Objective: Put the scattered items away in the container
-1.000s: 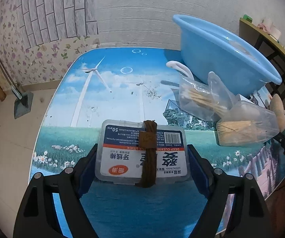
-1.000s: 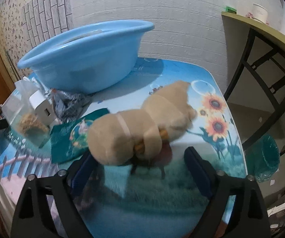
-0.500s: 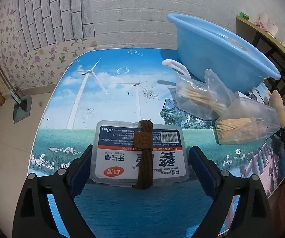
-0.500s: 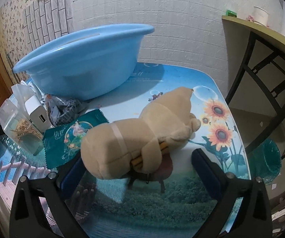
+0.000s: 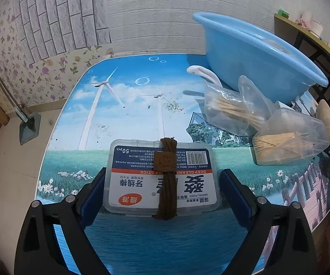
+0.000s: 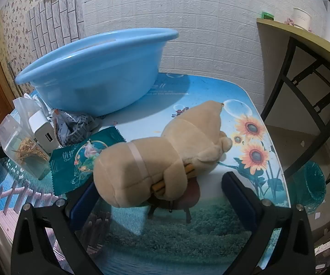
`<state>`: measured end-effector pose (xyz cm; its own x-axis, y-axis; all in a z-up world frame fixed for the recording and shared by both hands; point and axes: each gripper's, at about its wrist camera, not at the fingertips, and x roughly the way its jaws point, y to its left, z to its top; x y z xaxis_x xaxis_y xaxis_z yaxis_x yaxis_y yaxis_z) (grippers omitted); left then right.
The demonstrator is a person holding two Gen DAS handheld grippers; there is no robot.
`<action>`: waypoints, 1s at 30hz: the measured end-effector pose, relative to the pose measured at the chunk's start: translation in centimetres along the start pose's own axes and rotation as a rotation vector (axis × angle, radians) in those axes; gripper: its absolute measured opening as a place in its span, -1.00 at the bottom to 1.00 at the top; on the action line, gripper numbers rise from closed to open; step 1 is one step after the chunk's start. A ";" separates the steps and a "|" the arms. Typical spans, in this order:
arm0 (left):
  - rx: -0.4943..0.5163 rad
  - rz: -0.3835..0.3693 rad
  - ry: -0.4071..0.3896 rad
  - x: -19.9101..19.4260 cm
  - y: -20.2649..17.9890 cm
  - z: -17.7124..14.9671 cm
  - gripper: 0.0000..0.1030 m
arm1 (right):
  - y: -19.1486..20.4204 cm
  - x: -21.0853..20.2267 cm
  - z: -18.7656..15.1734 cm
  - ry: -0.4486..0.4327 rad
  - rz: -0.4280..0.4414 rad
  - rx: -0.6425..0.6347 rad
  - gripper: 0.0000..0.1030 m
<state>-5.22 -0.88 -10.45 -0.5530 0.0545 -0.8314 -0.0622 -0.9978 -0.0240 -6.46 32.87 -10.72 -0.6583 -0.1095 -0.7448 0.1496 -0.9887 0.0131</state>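
Between the blue pads, left gripper: jaws wide after just opening; clear rectangular dental-floss box lying flat in the gap, left pad at or just beside its edge, right pad apart from it.
On the box lid: brown braided cord bundle with a leather tag, laid lengthwise across the label.
Between the blue pads, right gripper: jaws spread wide; tan plush toy lying between them, its near end close by the left pad, well clear of the right pad.
Beyond the box: two clear plastic tubs of wooden sticks, tipped on their sides.
Beside the plush: teal foil sachet, white charger block.
At the far side: light blue plastic basin, standing on the printed landscape tabletop, next to the scattered items.
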 end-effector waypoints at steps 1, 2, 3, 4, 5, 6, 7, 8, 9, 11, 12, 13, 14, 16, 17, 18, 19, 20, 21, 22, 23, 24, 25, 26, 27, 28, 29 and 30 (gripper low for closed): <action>-0.003 0.001 0.000 0.0 0.0 0.0 0.82 | 0.0 0.0 0.0 -0.001 0.000 -0.001 1.00; -0.006 0.003 0.001 0.0 0.1 0.0 0.82 | 0.0 0.0 0.0 -0.002 0.002 -0.002 1.00; -0.007 0.003 0.001 0.0 0.1 0.0 0.82 | 0.0 0.0 0.0 -0.003 0.003 -0.004 1.00; -0.008 0.001 0.001 0.0 0.1 0.0 0.82 | 0.0 0.0 0.0 -0.004 0.005 -0.005 1.00; -0.013 -0.003 0.001 -0.1 0.2 0.0 0.82 | 0.0 -0.1 0.0 -0.005 0.005 -0.005 1.00; -0.020 -0.005 0.000 -0.1 0.3 0.0 0.82 | 0.0 0.0 0.0 -0.005 0.005 -0.006 1.00; -0.023 -0.005 -0.001 -0.1 0.4 0.0 0.82 | 0.0 -0.1 0.0 -0.005 0.006 -0.006 1.00; -0.026 -0.002 0.000 -0.1 0.5 0.0 0.82 | 0.0 -0.1 -0.1 -0.006 0.006 -0.006 1.00; -0.027 0.000 0.001 -0.1 0.5 0.0 0.82 | 0.0 -0.1 -0.1 -0.006 0.005 -0.005 1.00; -0.025 0.002 0.002 -0.1 0.5 0.0 0.82 | 0.0 -0.1 -0.1 -0.006 0.005 -0.005 1.00; -0.025 0.003 0.002 0.0 0.5 0.0 0.82 | 0.0 -0.1 -0.1 -0.005 0.004 -0.005 1.00; -0.024 0.005 0.002 0.1 0.4 0.0 0.82 | 0.0 -0.1 -0.1 -0.005 0.005 -0.005 1.00; -0.022 0.007 0.002 0.1 0.4 0.0 0.82 | 0.0 -0.1 -0.1 -0.006 0.005 -0.006 1.00; -0.017 0.011 0.003 0.1 0.3 0.0 0.82 | 0.0 0.0 -0.1 -0.006 0.005 -0.006 1.00; -0.015 0.012 0.003 0.1 0.3 0.0 0.82 | 0.0 0.0 -0.1 -0.006 0.006 -0.006 1.00; -0.013 0.011 0.004 0.1 0.3 0.0 0.82 | 0.0 0.0 -0.1 -0.006 0.005 -0.006 1.00; -0.011 0.008 0.004 0.1 0.4 0.0 0.82 | -0.1 0.0 -0.1 -0.006 0.005 -0.005 1.00; -0.008 0.004 0.004 0.1 0.4 0.0 0.82 | -0.1 0.0 -0.1 -0.006 0.005 -0.005 1.00; -0.005 0.000 0.002 0.0 0.4 0.0 0.82 | -0.1 0.0 -0.1 -0.005 0.003 -0.003 1.00; -0.002 -0.001 0.002 0.0 0.5 -0.1 0.82 | 0.0 0.0 0.0 -0.004 0.001 -0.001 1.00; 0.000 -0.001 0.002 0.0 0.5 -0.1 0.82 | 0.0 0.0 0.0 -0.003 0.000 0.000 1.00; -0.003 -0.002 0.002 -0.1 0.6 -0.1 0.82 | 0.0 0.0 0.0 -0.003 -0.001 0.001 1.00; -0.010 -0.005 0.003 -0.1 0.7 -0.1 0.82 | 0.0 0.0 0.0 -0.003 -0.002 0.002 1.00; -0.023 -0.010 0.003 -0.1 0.8 0.0 0.82 | 0.0 0.0 0.0 -0.003 -0.001 0.000 1.00; -0.032 -0.015 0.002 -0.2 0.9 0.0 0.82 | 0.0 0.0 0.0 -0.003 0.000 -0.001 1.00; -0.040 -0.018 0.002 -0.2 1.0 0.0 0.82 | -0.1 0.0 0.0 -0.004 0.003 -0.004 1.00; -0.047 -0.021 0.000 -0.2 1.1 0.0 0.82 | -0.1 0.0 0.0 -0.004 0.005 -0.005 1.00; -0.050 -0.021 0.000 -0.2 1.1 0.0 0.82 | -0.1 -0.1 0.0 -0.005 0.007 -0.007 1.00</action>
<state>-5.18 -2.01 -10.29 -0.5523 0.0756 -0.8302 -0.0320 -0.9971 -0.0696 -6.47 32.98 -10.65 -0.6606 -0.1167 -0.7417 0.1595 -0.9871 0.0133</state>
